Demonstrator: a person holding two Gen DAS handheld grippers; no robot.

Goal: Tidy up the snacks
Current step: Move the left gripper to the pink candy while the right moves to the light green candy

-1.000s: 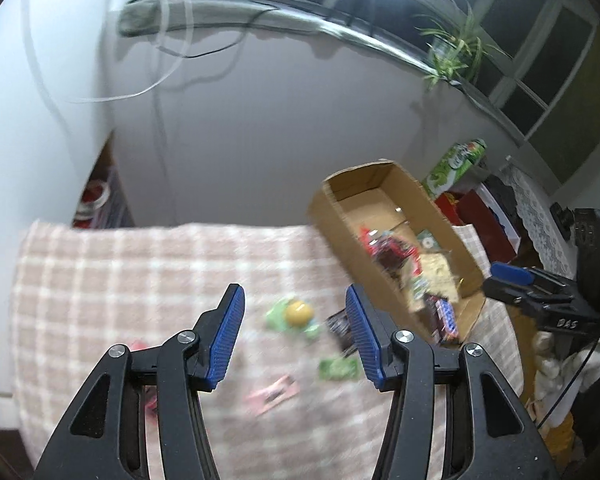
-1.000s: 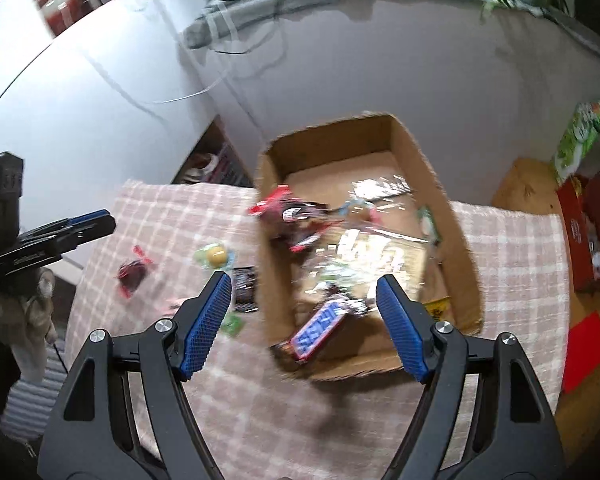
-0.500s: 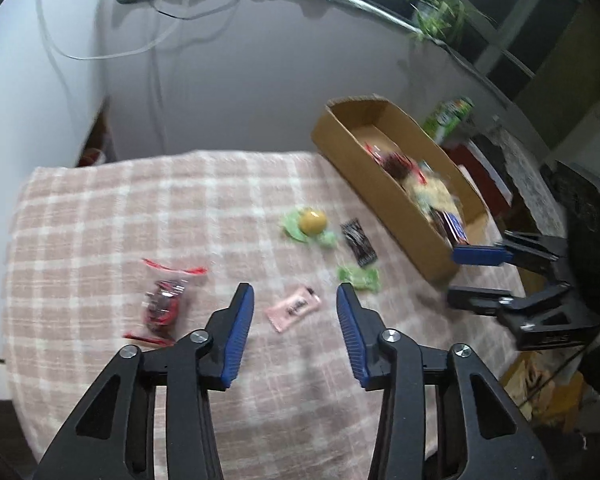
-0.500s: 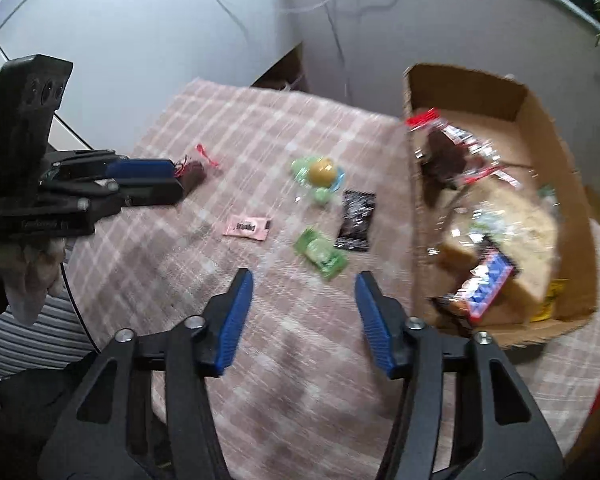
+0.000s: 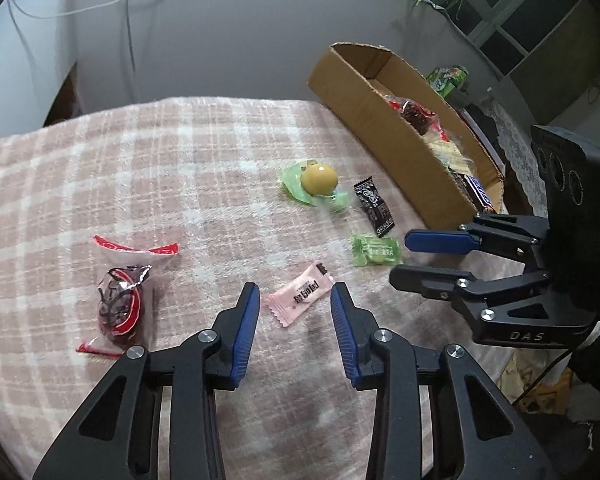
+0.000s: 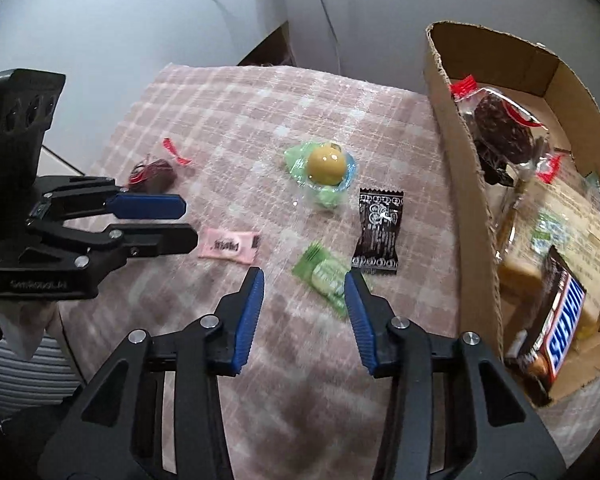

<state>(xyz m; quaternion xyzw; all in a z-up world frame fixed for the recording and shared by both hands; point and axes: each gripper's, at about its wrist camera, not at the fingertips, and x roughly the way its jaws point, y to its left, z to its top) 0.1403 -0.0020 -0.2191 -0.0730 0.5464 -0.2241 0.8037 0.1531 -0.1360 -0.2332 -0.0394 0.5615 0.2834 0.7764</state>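
Note:
My left gripper [image 5: 294, 294] is open just above the checked cloth, its fingers either side of a pink candy packet [image 5: 298, 298]. It shows at the left in the right wrist view [image 6: 188, 222], where the pink packet [image 6: 228, 245] lies by its tips. My right gripper [image 6: 304, 280] is open, with a green candy packet [image 6: 324, 276] between its tips. It shows at the right in the left wrist view [image 5: 400, 258], beside the green packet [image 5: 376, 250]. A black packet [image 6: 378, 232], a yellow ball sweet on green wrap [image 6: 326, 166] and a red-tied dark sweet bag [image 5: 120, 300] lie loose.
A cardboard box [image 6: 466, 184] at the right holds a Snickers bar [image 6: 556, 320], a bag of dark sweets [image 6: 500, 128] and clear-wrapped biscuits. The table's checked cloth [image 5: 140, 168] ends at a grey wall behind. A green can [image 5: 446, 78] and a plant stand beyond the box.
Both grippers have swung away from the box and come down toward the cloth. The left one now brackets the pink packet, the right one the green packet. Both stayed open.

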